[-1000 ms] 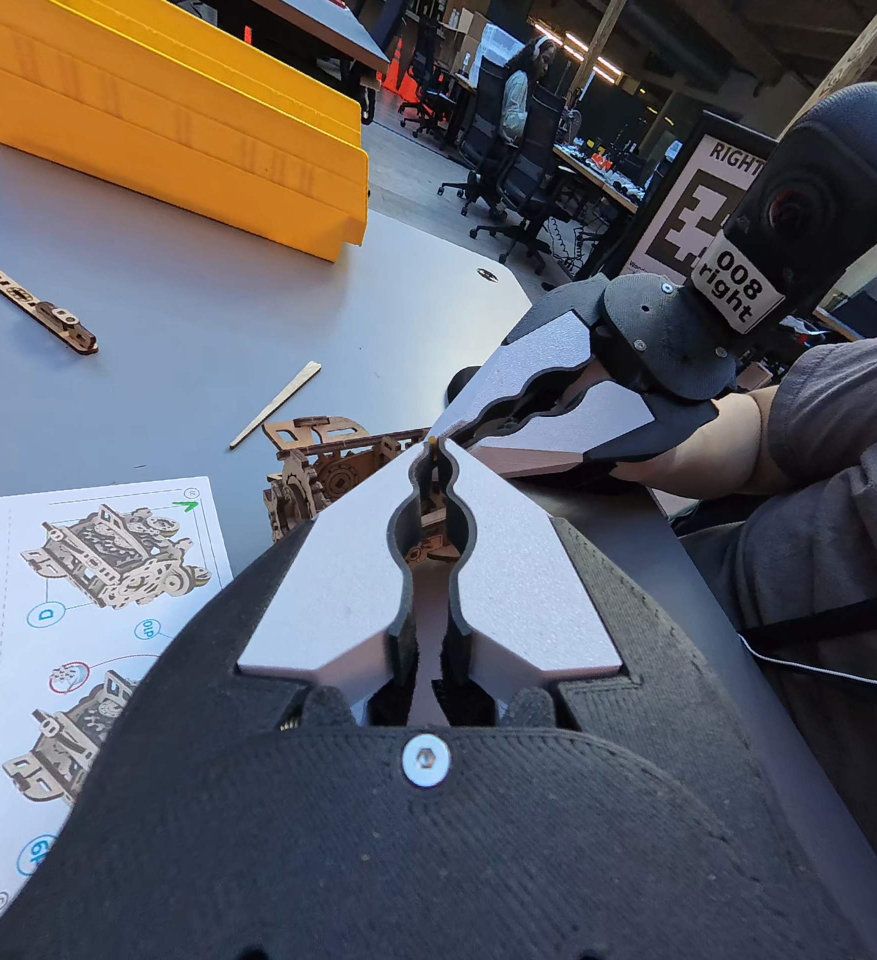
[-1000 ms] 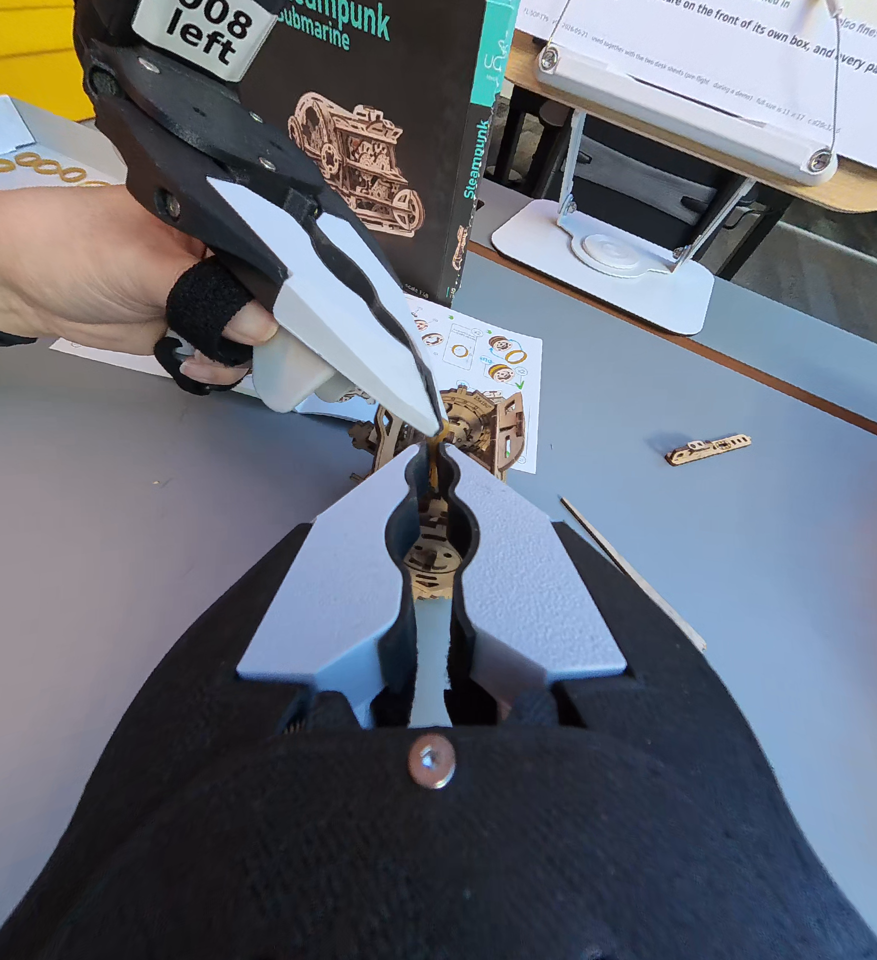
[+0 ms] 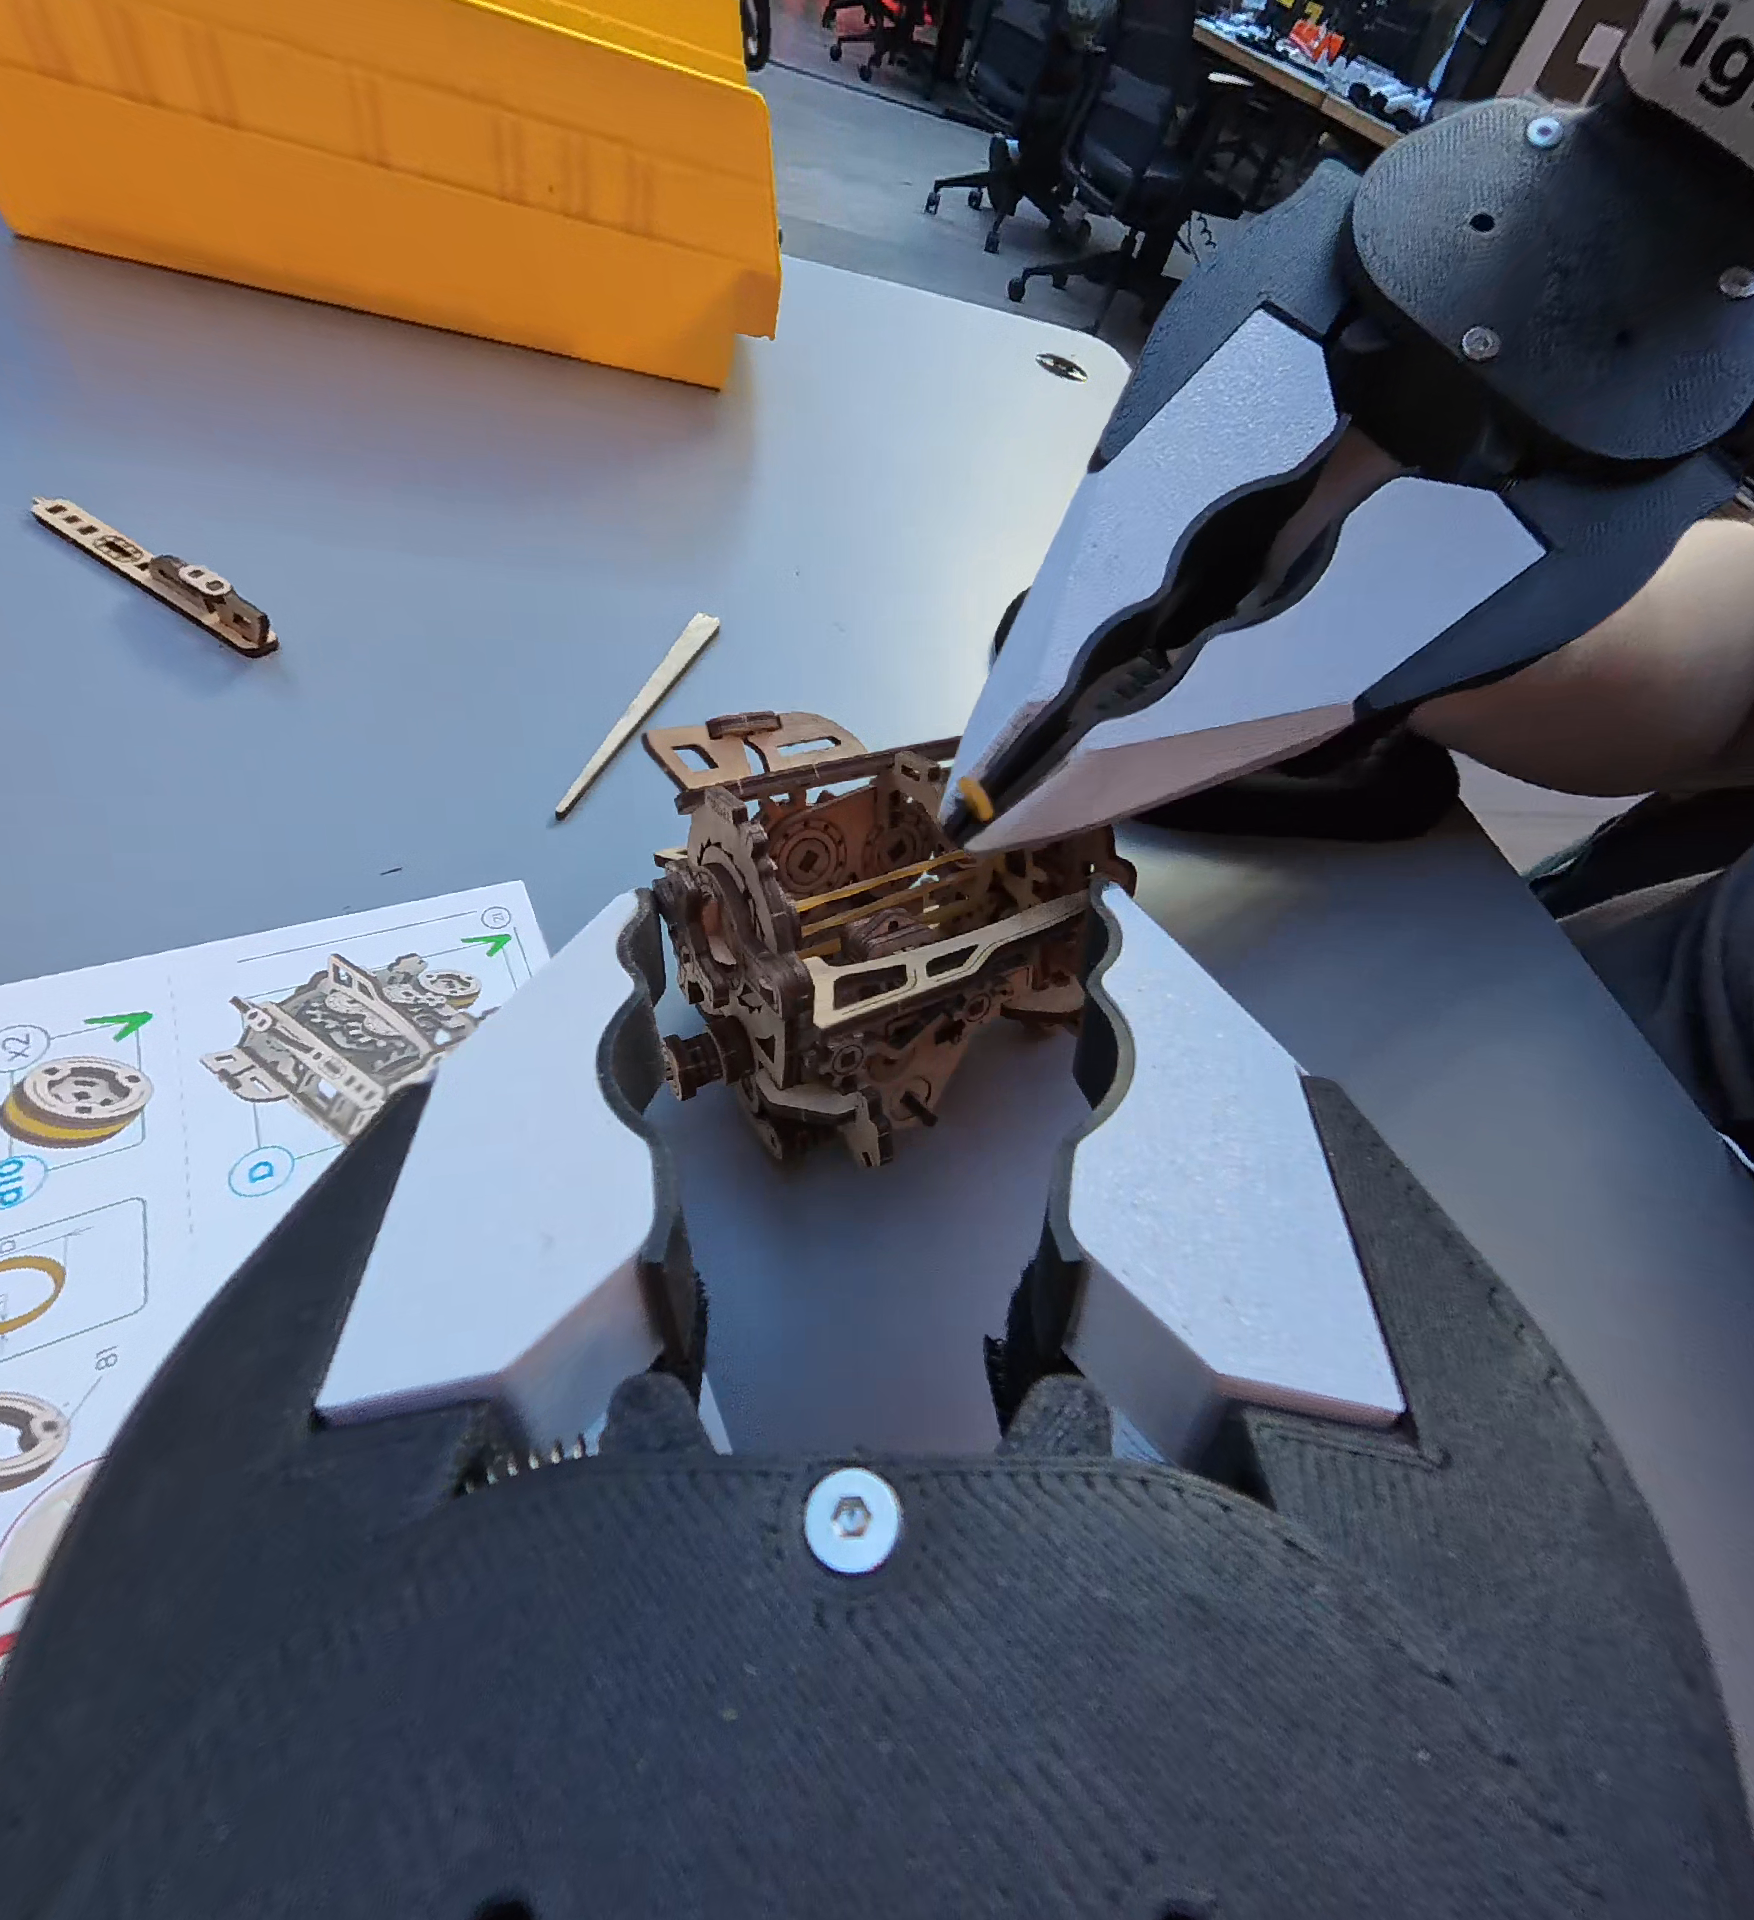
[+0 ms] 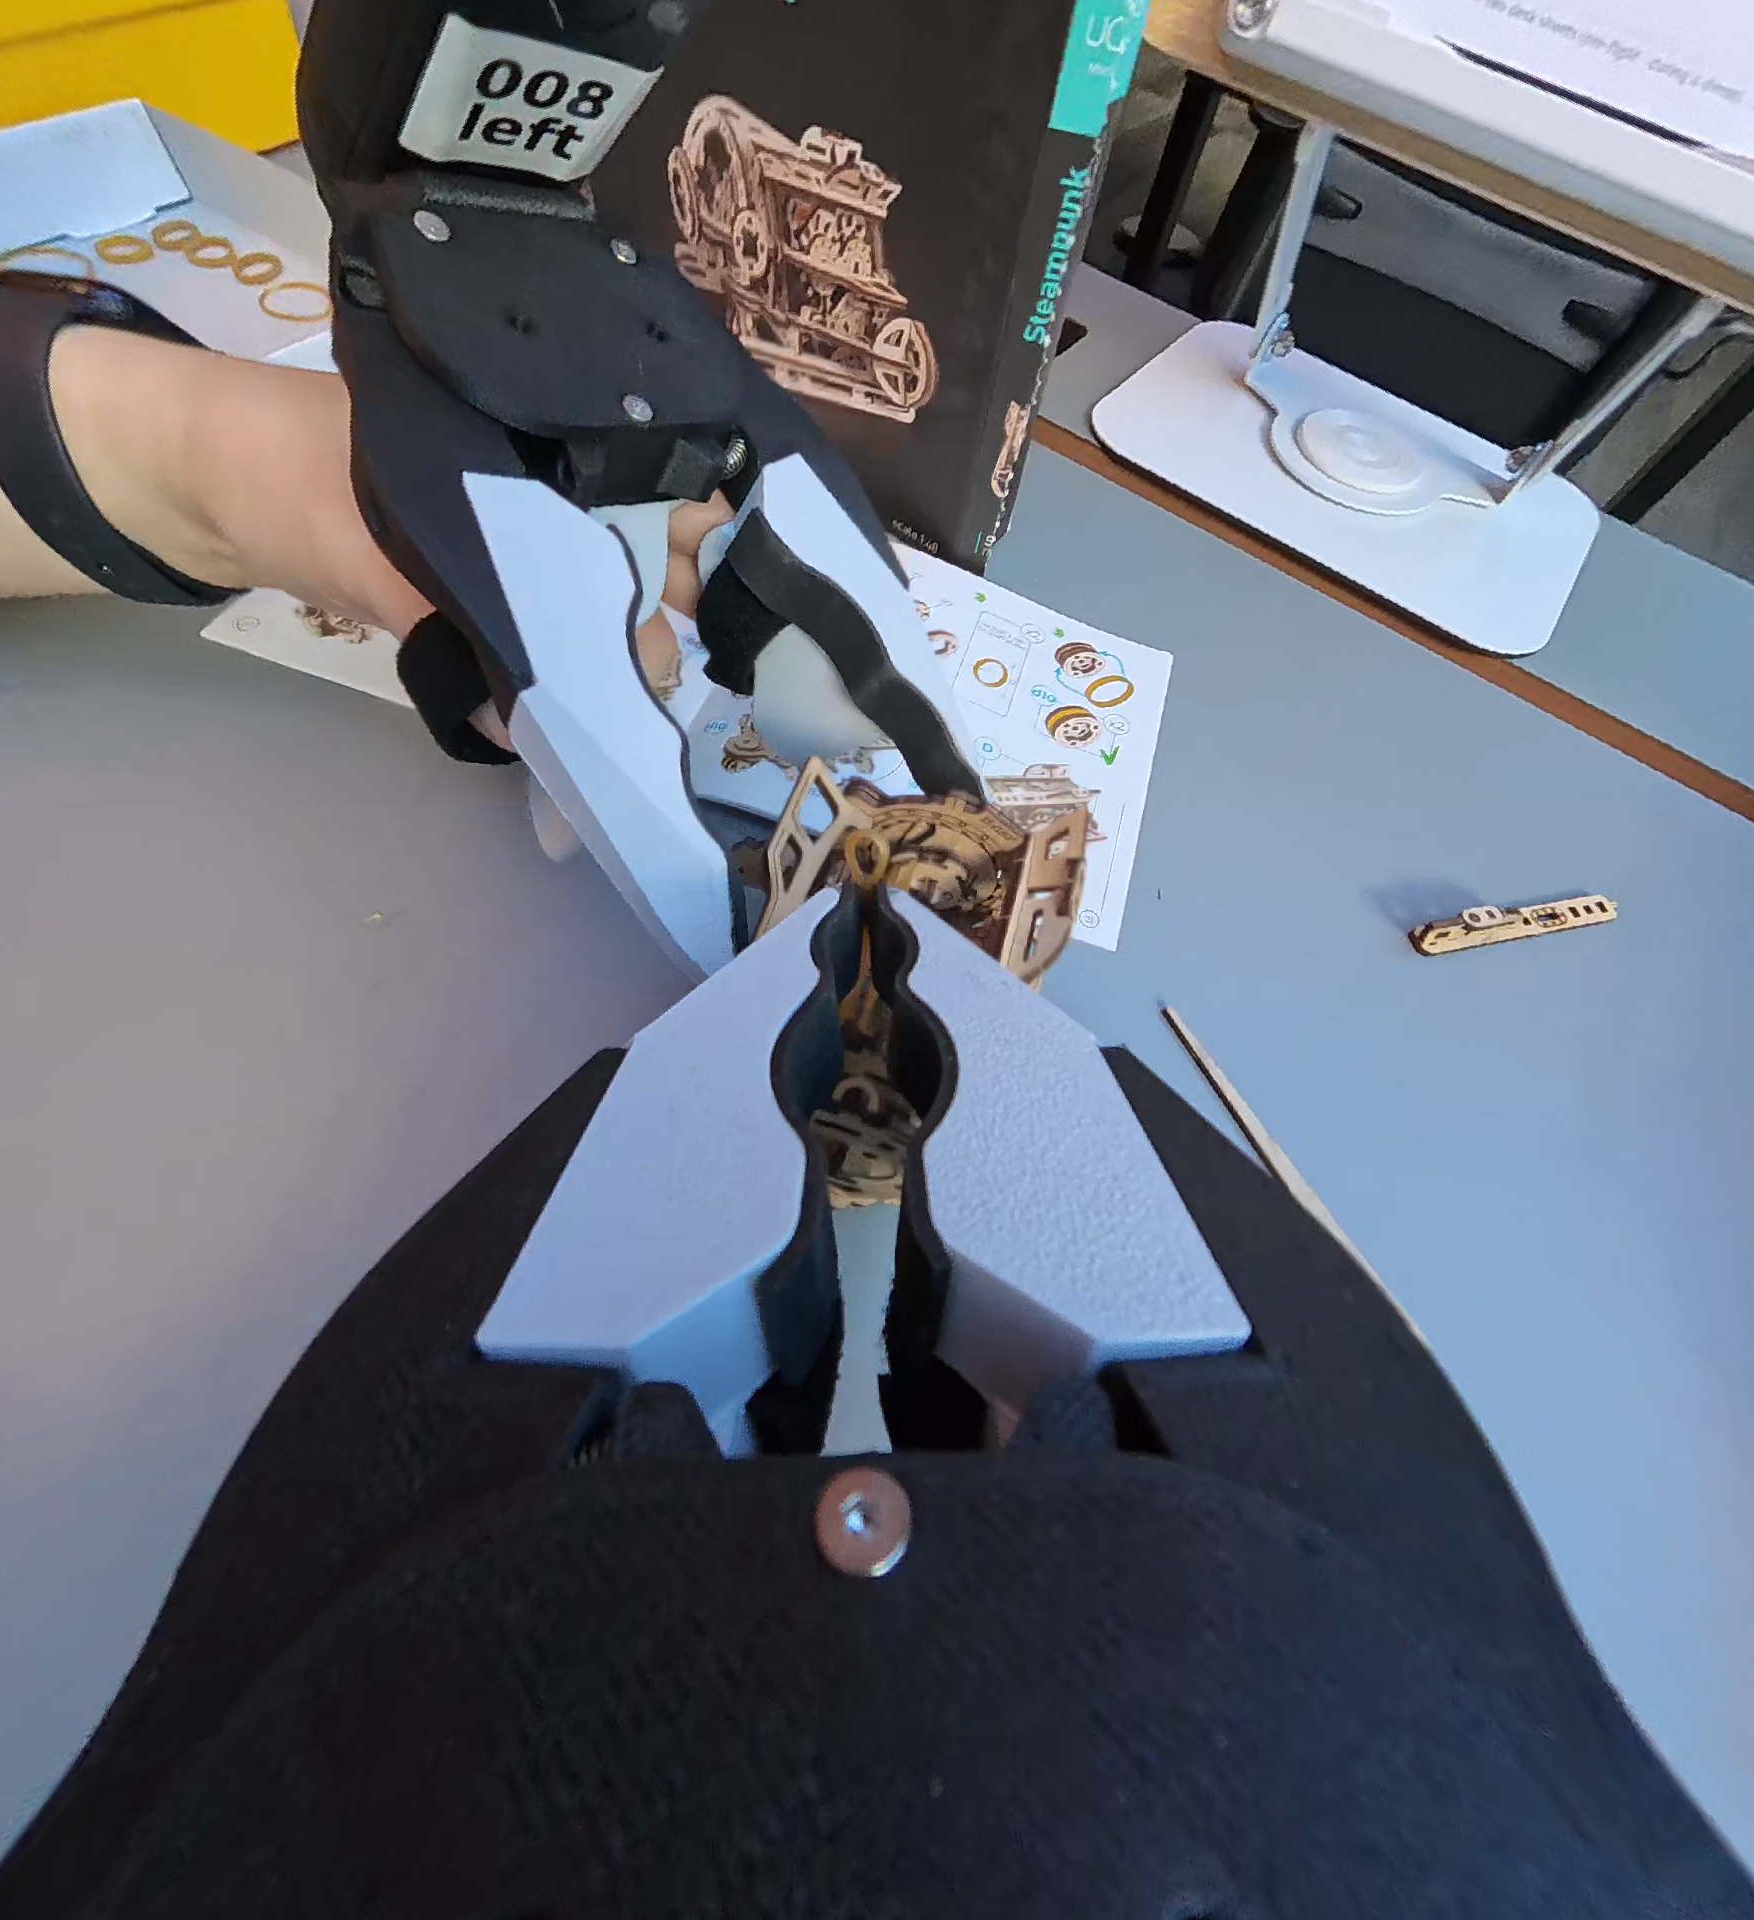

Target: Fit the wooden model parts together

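Left tool [image 3: 878,935] is spread wide around the model [image 3: 852,935]. Right tool [image 4: 868,904] is clamped on a yellow band [image 4: 865,860]. Grey surface [image 3: 437,520]; workshop behind.

Two tools: the left tool [image 3: 878,935] and the right tool [image 4: 865,902]. One assembled wooden model [image 3: 873,935]. One loose wooden strip part [image 3: 161,577]. One thin wooden stick [image 3: 639,712]. One instruction sheet [image 3: 73,1143]. One yellow bin [image 3: 353,166]. One dark model box [image 4: 852,260]. About six loose yellow rubber bands [image 4: 218,260], though they are small and blurred. One white stand [image 4: 1351,468].
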Demonstrator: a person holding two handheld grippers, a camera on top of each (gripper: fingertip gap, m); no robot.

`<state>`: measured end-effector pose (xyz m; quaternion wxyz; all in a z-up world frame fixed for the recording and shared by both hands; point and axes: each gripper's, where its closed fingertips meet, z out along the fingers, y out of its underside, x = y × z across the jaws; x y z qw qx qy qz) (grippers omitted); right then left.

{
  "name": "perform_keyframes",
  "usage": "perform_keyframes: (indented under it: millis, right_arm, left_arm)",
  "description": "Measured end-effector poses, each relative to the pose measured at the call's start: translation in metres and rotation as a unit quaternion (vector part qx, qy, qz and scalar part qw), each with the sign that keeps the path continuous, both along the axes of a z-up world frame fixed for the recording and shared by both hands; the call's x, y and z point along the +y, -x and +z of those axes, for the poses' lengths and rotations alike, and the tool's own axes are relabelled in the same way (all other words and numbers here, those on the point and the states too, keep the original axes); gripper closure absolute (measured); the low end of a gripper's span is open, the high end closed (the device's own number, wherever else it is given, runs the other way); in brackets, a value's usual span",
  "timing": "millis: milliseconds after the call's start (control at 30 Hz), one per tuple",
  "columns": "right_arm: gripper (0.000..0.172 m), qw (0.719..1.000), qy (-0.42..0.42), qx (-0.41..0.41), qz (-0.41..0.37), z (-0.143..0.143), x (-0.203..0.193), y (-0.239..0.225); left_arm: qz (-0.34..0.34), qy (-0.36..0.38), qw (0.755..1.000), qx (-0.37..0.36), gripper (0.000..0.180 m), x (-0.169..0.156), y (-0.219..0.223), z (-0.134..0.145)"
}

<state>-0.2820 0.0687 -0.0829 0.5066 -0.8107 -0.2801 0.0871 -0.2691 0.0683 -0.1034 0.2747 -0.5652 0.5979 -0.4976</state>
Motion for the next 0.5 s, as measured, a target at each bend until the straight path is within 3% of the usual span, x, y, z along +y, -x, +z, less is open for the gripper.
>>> perform_keyframes:
  millis: [400,500]
  right_arm:
    - [0.172,0.997,0.057,-0.028,0.042,0.0,0.001,0.001]
    - [0.172,0.997,0.07,0.0,0.046,0.002,-0.001,0.0]
  left_arm:
    - [-0.009,-0.011,1.0,0.002,0.102,-0.013,-0.003,0.0]
    - [-0.01,-0.013,1.0,0.001,0.102,-0.013,-0.003,0.0]
